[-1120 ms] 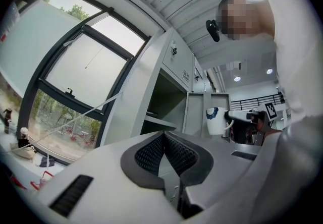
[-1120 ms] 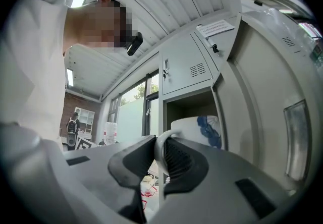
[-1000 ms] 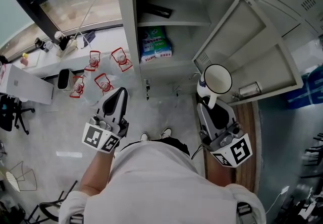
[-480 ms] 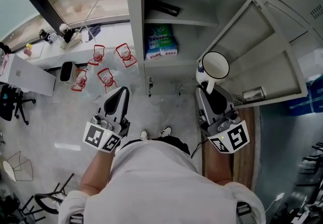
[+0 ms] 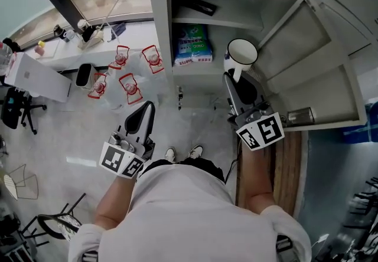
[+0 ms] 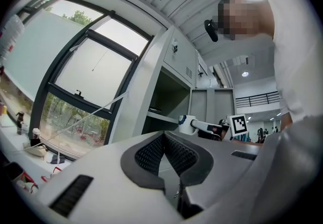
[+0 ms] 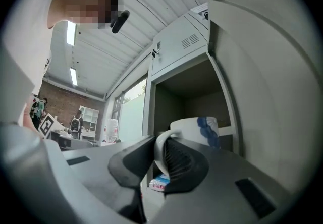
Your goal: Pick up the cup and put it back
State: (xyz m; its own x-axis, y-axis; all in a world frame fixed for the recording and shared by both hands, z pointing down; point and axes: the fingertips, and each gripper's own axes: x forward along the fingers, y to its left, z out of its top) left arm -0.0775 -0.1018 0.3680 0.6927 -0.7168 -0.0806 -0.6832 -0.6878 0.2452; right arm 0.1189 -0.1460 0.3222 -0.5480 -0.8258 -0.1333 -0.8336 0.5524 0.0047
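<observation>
One white mug (image 5: 241, 52), its handle pinched in my right gripper's (image 5: 230, 78) barely parted jaws; my left gripper's (image 5: 147, 107) jaws clenched, empty.

Left gripper (image 6: 164, 136) fills the near foreground, grey body, dark ribbed pads meeting at their tips, nothing between them. Far behind it stands a tall grey cabinet (image 6: 151, 74) with its compartment open and a shelf (image 6: 162, 116) inside. Right of the shelf, a white cup (image 6: 185, 123) with a blue mark sits at the tip of the right gripper (image 6: 201, 126); its marker cube (image 6: 238, 124) shows further right. Far left is a big window (image 6: 81, 84) with a dark frame, trees outside, and small bottles (image 6: 34, 134) on the sill. The person's white shirt (image 6: 295, 71) covers the right edge. Ribbed ceiling above.
</observation>
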